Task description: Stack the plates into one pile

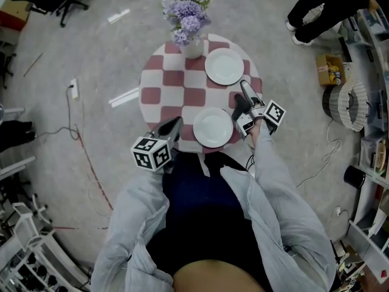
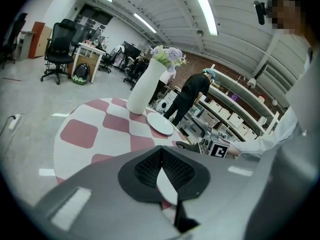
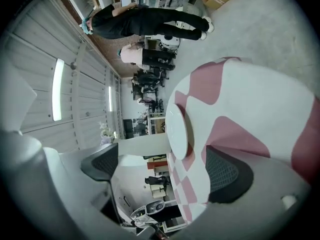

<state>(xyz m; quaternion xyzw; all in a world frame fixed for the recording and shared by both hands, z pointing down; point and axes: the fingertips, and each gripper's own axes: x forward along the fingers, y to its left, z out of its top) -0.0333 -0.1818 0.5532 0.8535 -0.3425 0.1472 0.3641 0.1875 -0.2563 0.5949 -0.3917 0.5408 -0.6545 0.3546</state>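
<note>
Right gripper (image 1: 242,99), jaws wide and empty, should probably straddle the far-edge plate (image 1: 223,66) squarely by its rim. Left gripper (image 1: 174,126), jaws closed on nothing, waits by the near-edge plate (image 1: 213,128).

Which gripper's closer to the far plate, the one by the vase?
Right. The right gripper hovers just this side of the far plate; the left gripper is back by the near plate's left rim.

Lab or workshop-style room. A bare grey concrete floor (image 1: 91,47) carries loose cables (image 1: 85,157) and a power strip (image 1: 73,89). Long strip lights (image 2: 205,9) hang from a ribbed ceiling. Black office chairs (image 2: 59,49) stand by a desk (image 2: 90,51), and open shelving (image 2: 240,109) holds boxes and equipment.
</note>
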